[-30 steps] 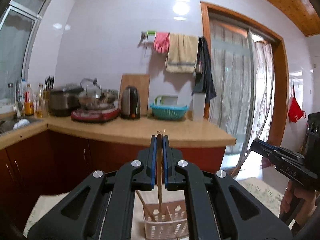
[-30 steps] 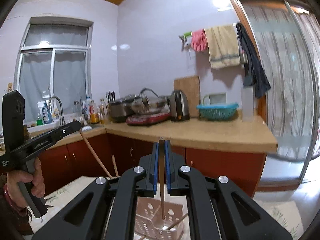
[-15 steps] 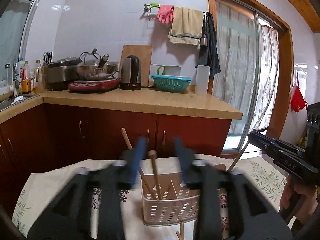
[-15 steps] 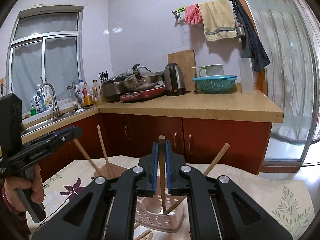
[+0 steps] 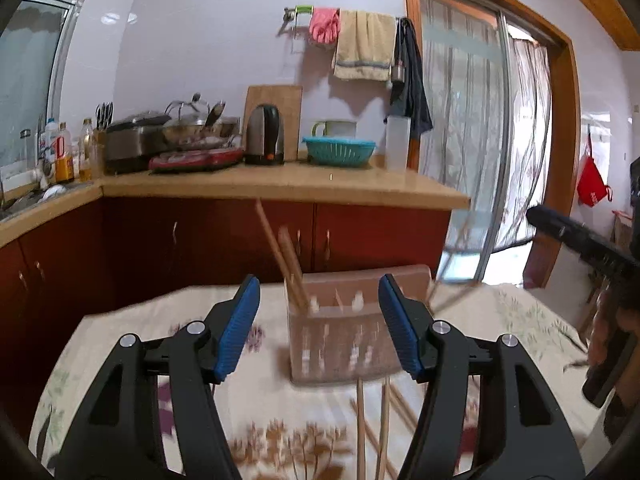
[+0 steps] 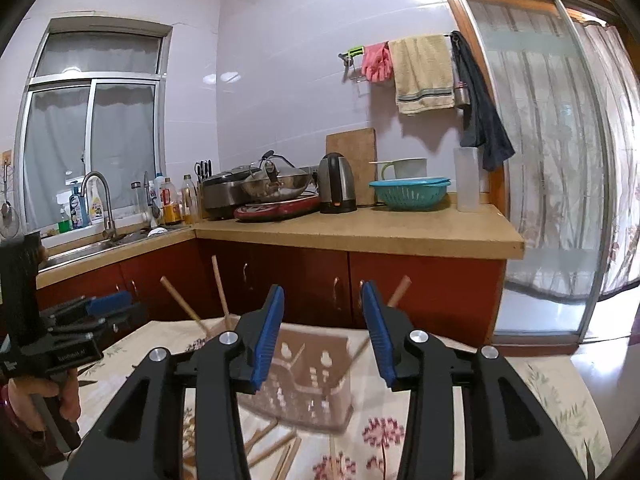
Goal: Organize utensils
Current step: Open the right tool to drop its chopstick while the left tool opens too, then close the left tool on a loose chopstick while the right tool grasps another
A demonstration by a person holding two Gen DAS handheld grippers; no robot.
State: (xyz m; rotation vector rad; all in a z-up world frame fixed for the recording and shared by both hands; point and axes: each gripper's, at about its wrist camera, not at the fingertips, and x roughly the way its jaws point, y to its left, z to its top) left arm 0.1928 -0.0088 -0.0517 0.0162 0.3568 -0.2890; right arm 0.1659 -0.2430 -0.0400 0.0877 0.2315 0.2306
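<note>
A white perforated utensil holder (image 5: 340, 344) stands on the flowered tablecloth, with wooden chopsticks (image 5: 286, 264) leaning in it. It also shows in the right wrist view (image 6: 308, 384), with chopsticks (image 6: 220, 292) sticking out at angles. My left gripper (image 5: 318, 328) is open and empty, just in front of the holder. My right gripper (image 6: 322, 332) is open and empty above the holder. Loose chopsticks (image 5: 372, 428) lie on the cloth in front of the holder; they also show in the right wrist view (image 6: 276, 448).
The table's flowered cloth (image 5: 132, 340) reaches toward red kitchen cabinets (image 5: 224, 240). The counter (image 6: 360, 232) holds a kettle (image 6: 338, 188), a wok, a teal basket (image 6: 410, 194) and bottles. A glass sliding door (image 6: 552, 184) is at the right.
Both grippers have opened and let go of their chopsticks, which now stand in the holder. Both views have dropped lower, toward the table.
</note>
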